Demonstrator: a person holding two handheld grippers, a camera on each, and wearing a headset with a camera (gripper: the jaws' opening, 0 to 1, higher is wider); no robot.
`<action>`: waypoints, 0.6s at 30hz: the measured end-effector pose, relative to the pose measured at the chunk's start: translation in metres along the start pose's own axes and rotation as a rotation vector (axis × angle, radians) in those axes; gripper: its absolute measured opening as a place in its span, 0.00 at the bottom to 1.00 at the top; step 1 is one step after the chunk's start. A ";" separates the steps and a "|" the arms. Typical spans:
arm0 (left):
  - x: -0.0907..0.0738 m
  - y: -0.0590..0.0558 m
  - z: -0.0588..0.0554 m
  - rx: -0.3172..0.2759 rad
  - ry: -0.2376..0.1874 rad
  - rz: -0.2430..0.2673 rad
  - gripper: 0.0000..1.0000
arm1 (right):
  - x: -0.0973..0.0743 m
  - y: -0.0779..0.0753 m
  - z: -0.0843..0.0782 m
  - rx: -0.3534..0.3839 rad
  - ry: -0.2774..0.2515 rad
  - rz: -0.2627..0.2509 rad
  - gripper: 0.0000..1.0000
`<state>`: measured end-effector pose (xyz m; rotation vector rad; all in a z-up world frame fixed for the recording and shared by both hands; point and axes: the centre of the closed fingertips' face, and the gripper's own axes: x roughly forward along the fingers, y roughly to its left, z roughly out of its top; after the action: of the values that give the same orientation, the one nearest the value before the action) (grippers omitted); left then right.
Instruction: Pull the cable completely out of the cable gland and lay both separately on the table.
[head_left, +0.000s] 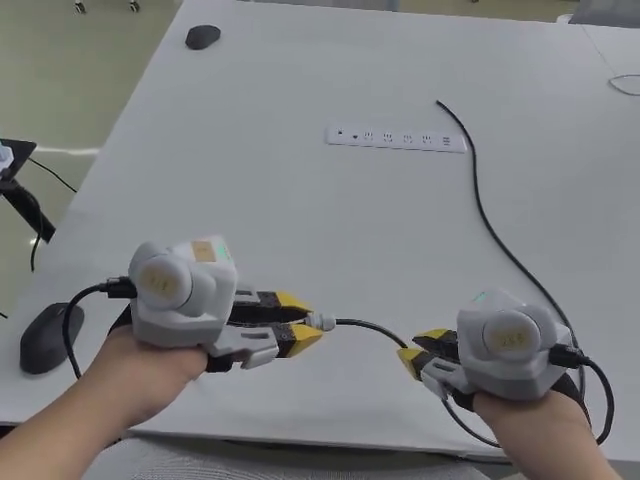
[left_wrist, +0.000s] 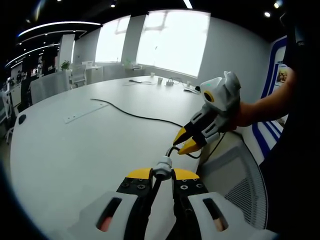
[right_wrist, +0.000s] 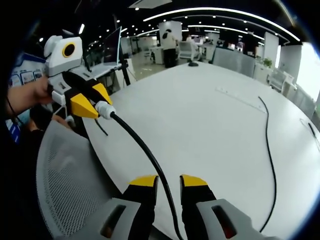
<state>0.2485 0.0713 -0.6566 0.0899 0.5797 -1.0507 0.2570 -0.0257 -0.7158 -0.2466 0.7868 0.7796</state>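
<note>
1. At the lower edge of the head view, above the near rim of the white table, two hand-held grippers point their tips at each other.
2. The left gripper, at lower left, is clenched on the gland. The small pale fitting pokes out just past its yellow tips.
3. In the left gripper view the gland sits between that gripper's own tips, at lower centre.
4. The black cable runs from the gland to the right and is still seated in it, sagging slightly above the table.
5. The right gripper, at lower right, has its jaws drawn in close around the cable and appears to pinch it.
6. In the right gripper view the cable climbs from between the tips to the gland at upper left.
7. A power strip lies at upper centre of the head view.
8. A long black cord curves down the right side.
9. A mouse sits at the top left.
</note>
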 end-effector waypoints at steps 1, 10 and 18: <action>0.000 0.000 0.000 0.004 0.000 0.002 0.15 | -0.002 0.003 0.000 -0.041 0.018 0.009 0.18; -0.001 -0.003 0.003 -0.001 -0.009 0.004 0.15 | -0.014 0.033 0.042 -0.330 -0.054 0.031 0.21; 0.002 -0.003 0.004 0.000 -0.007 0.003 0.15 | -0.006 0.051 0.052 -0.513 -0.042 0.058 0.18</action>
<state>0.2479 0.0670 -0.6538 0.0866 0.5727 -1.0480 0.2462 0.0316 -0.6715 -0.6655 0.5449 1.0320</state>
